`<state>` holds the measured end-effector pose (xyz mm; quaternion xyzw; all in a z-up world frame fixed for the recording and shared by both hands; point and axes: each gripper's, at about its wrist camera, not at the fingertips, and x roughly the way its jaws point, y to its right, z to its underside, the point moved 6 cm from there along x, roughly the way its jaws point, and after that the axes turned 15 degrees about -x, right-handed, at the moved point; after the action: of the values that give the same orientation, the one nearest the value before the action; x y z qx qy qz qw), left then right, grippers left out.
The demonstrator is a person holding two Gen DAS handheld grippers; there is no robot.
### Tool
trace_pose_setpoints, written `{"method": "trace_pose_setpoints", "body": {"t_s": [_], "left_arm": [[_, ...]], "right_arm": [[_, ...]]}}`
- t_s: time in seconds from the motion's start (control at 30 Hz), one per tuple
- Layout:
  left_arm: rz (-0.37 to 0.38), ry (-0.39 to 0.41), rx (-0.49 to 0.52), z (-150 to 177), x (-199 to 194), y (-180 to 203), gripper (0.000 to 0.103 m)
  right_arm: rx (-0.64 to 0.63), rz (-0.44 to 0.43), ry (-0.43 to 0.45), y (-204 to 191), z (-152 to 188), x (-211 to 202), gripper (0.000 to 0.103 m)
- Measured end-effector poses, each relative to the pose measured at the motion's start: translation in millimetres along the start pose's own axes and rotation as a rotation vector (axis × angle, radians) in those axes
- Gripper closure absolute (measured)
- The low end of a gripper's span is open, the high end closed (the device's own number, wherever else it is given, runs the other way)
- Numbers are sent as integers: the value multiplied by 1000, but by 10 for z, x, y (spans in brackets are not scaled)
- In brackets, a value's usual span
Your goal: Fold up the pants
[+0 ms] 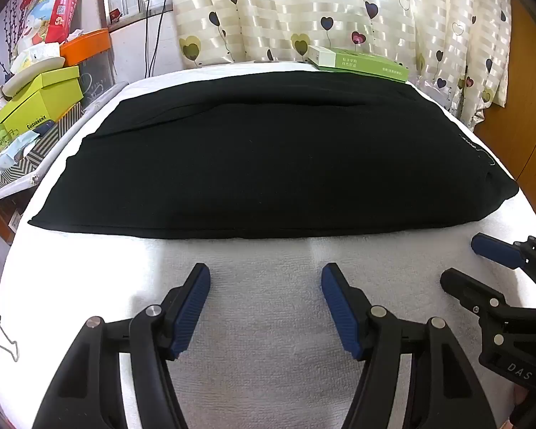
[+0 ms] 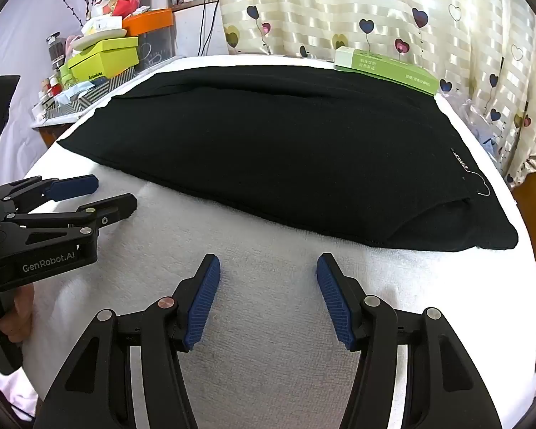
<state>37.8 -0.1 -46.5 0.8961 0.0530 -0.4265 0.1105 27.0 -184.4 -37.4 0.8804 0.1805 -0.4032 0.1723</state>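
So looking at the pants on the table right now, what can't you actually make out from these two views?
- Black pants: both views show one dark mass; the number of layers is unreadable.
- Small white print near their right end: too small to read.
- Table's far edge: right wrist view, partly hidden by the green box.
- Left gripper and right gripper: open, touching nothing; handles cut off by the bottom edge.

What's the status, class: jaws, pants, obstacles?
Left gripper and right gripper: jaws open, empty, over towel. Pants flat, untouched. Green box at far edge.
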Motion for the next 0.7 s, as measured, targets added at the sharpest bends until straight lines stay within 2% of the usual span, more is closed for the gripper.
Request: {"method": "trace_pose_setpoints", "body": {"t_s": [0.7], "left_arm": [[0,0,1,0,0,-2,35]], "right_arm": [[-3,3,-3,11,6,-1,46]]}}
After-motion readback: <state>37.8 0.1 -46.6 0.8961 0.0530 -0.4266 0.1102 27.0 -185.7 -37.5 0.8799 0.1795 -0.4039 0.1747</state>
